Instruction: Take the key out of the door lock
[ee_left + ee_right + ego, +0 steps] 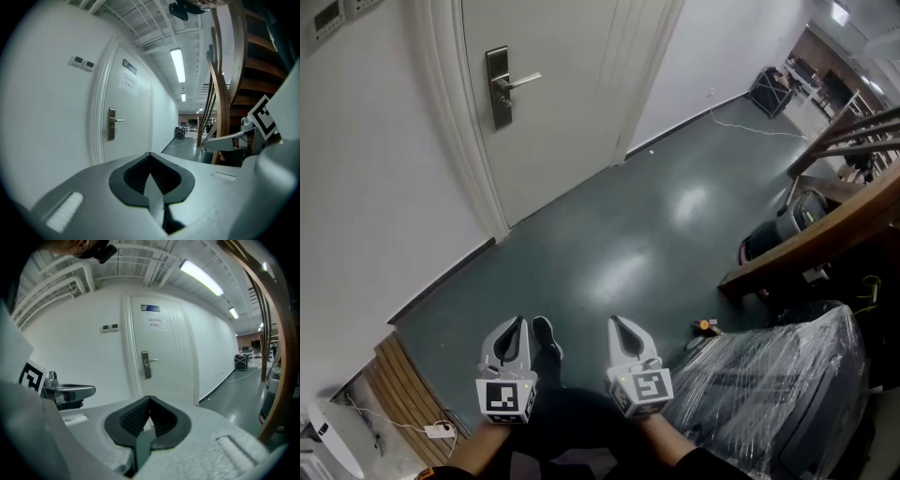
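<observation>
The white door (572, 103) stands closed, far ahead and to the upper left. On it is a metal lock plate (499, 86) with a lever handle (520, 81). I cannot make out a key at this distance. My left gripper (519, 323) and right gripper (614, 323) hang low over the dark floor, side by side and far from the door. Both are shut with nothing between the jaws. The left gripper view has the lock plate (112, 124) small beyond the left gripper (150, 154). In the right gripper view the lock plate (146, 364) is above the right gripper (150, 399).
A wooden stair rail (825, 234) runs along the right. A plastic-wrapped bulky object (778, 384) sits at the lower right. Wooden slats (403, 394) and a white plug (441, 431) lie at the lower left. A black case (769, 89) stands far down the corridor.
</observation>
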{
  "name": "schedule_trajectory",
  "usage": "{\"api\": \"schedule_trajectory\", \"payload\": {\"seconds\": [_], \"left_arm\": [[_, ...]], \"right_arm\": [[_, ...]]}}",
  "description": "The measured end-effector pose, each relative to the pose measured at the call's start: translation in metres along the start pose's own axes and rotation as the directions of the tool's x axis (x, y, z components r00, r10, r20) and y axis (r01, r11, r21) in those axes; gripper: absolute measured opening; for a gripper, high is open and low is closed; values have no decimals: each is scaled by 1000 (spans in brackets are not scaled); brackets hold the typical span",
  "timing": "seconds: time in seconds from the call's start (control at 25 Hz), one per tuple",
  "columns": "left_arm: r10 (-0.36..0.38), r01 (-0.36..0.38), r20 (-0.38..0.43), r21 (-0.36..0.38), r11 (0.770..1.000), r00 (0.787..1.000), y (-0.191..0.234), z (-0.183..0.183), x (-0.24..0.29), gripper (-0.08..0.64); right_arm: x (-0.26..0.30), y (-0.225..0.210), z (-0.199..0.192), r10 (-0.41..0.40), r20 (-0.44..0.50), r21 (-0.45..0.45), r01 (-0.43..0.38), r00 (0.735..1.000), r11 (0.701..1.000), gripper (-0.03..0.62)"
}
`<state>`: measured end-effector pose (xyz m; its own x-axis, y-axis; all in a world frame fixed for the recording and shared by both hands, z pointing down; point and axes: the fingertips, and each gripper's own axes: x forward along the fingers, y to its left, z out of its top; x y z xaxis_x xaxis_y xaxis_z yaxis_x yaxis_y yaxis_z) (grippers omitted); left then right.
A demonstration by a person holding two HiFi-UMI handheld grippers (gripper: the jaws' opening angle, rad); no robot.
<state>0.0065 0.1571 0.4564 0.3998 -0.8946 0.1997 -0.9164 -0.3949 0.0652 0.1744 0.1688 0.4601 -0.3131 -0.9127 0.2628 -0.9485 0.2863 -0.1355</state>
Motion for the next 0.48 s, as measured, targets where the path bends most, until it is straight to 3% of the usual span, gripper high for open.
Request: {"api": "schedule_trajectory", "payload": {"seconds": [0.24,0.48], "left_arm": [[10,-11,-41,-20,1000,999,34,-8,54,15],[27,-30,-34,-95,995,999,87,7,123,15]], "right_arm": [[64,-16,-8,-5,-70,19,6,998,1000,-8],[145,-21,31,12,-99,-21,-14,995,1000,-8]]}}
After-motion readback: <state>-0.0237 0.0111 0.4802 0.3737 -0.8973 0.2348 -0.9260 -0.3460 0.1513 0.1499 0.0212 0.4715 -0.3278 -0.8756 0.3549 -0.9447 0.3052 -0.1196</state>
